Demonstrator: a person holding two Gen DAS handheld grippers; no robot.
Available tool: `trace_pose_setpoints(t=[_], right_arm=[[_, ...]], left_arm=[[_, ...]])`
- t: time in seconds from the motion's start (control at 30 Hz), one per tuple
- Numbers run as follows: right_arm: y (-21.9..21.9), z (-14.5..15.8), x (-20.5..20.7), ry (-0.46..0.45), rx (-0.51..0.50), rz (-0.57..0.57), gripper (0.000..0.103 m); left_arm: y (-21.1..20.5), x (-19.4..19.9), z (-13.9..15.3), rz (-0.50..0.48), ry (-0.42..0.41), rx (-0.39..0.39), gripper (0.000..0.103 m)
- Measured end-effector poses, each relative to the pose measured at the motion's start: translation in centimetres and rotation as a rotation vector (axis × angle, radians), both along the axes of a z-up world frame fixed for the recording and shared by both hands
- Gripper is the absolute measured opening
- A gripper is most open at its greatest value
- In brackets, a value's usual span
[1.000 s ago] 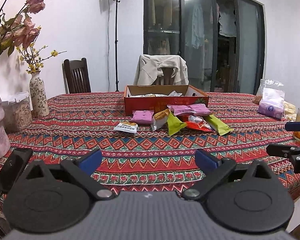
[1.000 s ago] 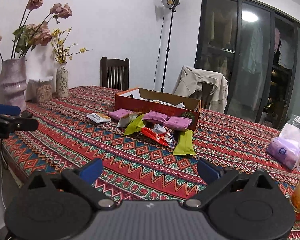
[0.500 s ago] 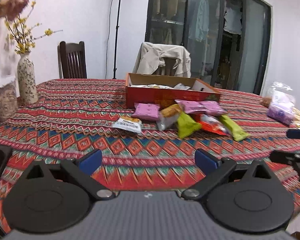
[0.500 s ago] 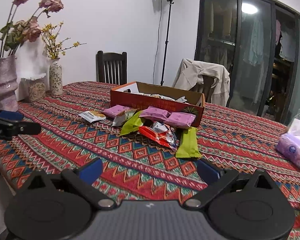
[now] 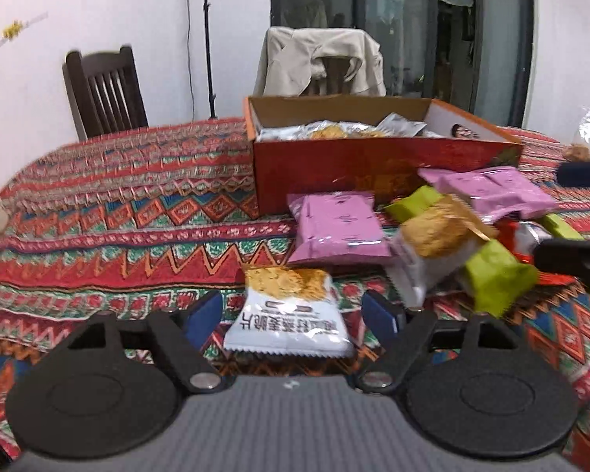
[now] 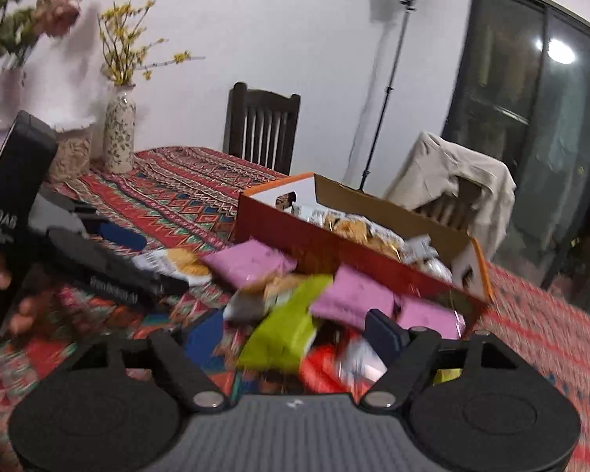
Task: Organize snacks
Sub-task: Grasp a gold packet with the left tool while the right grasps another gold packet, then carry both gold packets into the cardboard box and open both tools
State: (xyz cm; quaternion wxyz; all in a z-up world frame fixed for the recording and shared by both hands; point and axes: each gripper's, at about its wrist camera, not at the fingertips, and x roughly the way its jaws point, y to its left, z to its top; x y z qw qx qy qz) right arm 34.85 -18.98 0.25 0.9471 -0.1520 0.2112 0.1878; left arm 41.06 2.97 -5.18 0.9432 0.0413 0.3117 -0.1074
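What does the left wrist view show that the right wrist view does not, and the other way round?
Only the left wrist view shows the white snack packet whole, lying between the open left hand-held gripper fingers. Only the right wrist view shows the flower vase and the green packet between the open right hand-held gripper fingers. Both show the orange box, pink packets and dark chair.

Table w/ red zigzag-patterned cloth (image 5: 137, 212) is carrying everything. Orange cardboard box (image 5: 358, 169) is sitting mid-table. Snack packs are lying loose in front of it: white crisp packet (image 5: 287, 310) nearest, pink pack (image 5: 338, 228) behind, green wrapper (image 5: 495, 275) to the right. Speckled vase (image 6: 118, 133) is standing at the far corner.
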Motion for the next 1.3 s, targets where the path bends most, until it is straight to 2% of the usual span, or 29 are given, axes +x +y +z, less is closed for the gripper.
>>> trace_pose_setpoints(t=[0.07, 0.13, 0.17, 0.23, 0.3, 0.43, 0.5, 0.53, 0.7, 0.8, 0.93, 1.07, 1.3], right_arm=[[1.1, -0.1, 2.4, 0.002, -0.035, 0.025, 0.078], [2.3, -0.7, 4.6, 0.009, -0.076, 0.080, 0.078], [2.9, -1.0, 5.4, 0.002, -0.107, 0.111, 0.077], [3.7, -1.8, 6.9, -0.004, -0.165, 0.158, 0.073], [4.1, -2.1, 8.3, 0.027, -0.174, 0.205, 0.071], [4.3, -2.8, 10.7, 0.153, -0.138, 0.303, 0.069], [4.1, -2.7, 11.0, 0.181, -0.096, 0.308, 0.055], [4.1, -2.6, 10.6, 0.184, -0.086, 0.305, 0.044], [3.7, -2.4, 6.4, 0.180, -0.108, 0.316, 0.036], [2.4, -2.5, 3.2, 0.190, -0.077, 0.240, 0.032], [-0.5, -3.4, -1.7, 0.193, -0.006, 0.108, 0.032], [-5.0, -4.0, -5.7, 0.235, 0.176, -0.009, 0.032], [-8.3, -4.1, -11.1, 0.231, 0.222, -0.068, 0.031]], left_arm=[[0.7, 0.6, -0.4, -0.007, 0.028, -0.045, 0.073], [1.1, 0.5, -0.3, -0.016, 0.021, -0.081, 0.054], [1.1, 0.5, -0.3, -0.027, 0.023, -0.089, 0.054], [1.0, 0.3, -0.2, -0.036, 0.020, -0.092, 0.046], [1.1, 0.2, -0.1, -0.038, 0.022, -0.105, 0.044], [1.4, -0.2, 0.0, -0.030, 0.025, -0.124, 0.042], [1.6, -0.8, 0.0, -0.007, 0.026, -0.128, 0.042], [1.7, -1.2, 0.1, 0.004, 0.029, -0.135, 0.042], [1.2, -4.8, 0.3, 0.006, 0.055, -0.186, 0.042], [0.2, -8.2, 0.4, -0.009, 0.069, -0.229, 0.042], [-2.1, -12.7, 0.4, -0.050, 0.080, -0.250, 0.042], [-4.7, -15.8, 0.7, -0.104, 0.078, -0.212, 0.042], [-7.1, -18.2, 2.6, -0.133, 0.045, -0.217, 0.042]])
